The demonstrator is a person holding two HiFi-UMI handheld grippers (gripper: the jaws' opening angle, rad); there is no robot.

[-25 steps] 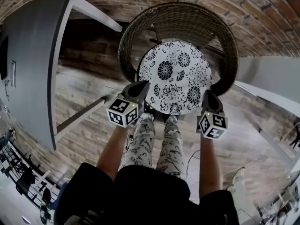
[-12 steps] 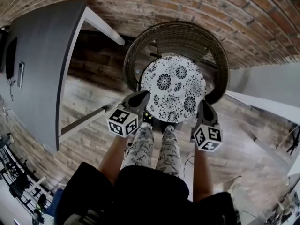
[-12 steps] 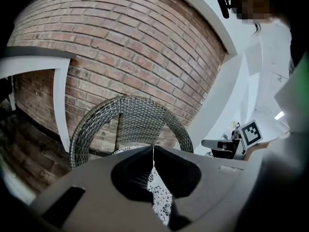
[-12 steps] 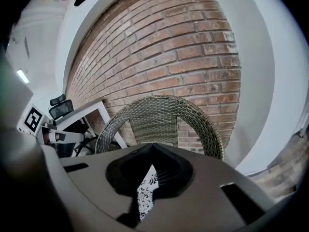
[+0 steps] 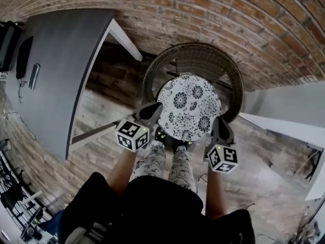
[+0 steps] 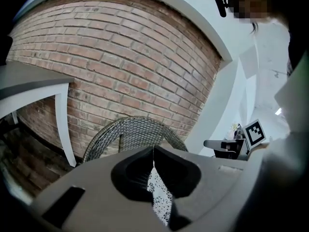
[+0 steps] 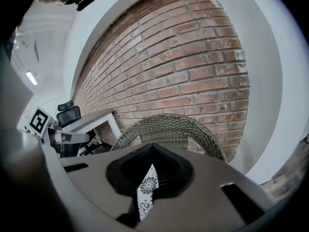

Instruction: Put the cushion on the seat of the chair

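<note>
A round black-and-white floral cushion [image 5: 188,107] hangs flat in front of the round wicker chair [image 5: 193,55] and hides its seat. My left gripper [image 5: 152,111] is shut on the cushion's left edge. My right gripper [image 5: 219,125] is shut on its right edge. In the left gripper view a strip of cushion [image 6: 159,197] shows pinched in the closed left gripper [image 6: 153,151], with the chair back [image 6: 130,132] beyond. In the right gripper view the cushion edge [image 7: 146,187] sits in the closed right gripper [image 7: 152,149], below the chair back [image 7: 169,127].
A grey table [image 5: 56,65] with white legs stands left of the chair. A brick wall [image 5: 203,14] runs behind both. A pale wall panel [image 5: 289,105] lies to the right. The person's patterned trouser legs [image 5: 162,161] are just below the cushion.
Both grippers have risen with the cushion still held between them. In the head view the chair and cushion look smaller and sit lower in the picture, with more table and wall showing.
</note>
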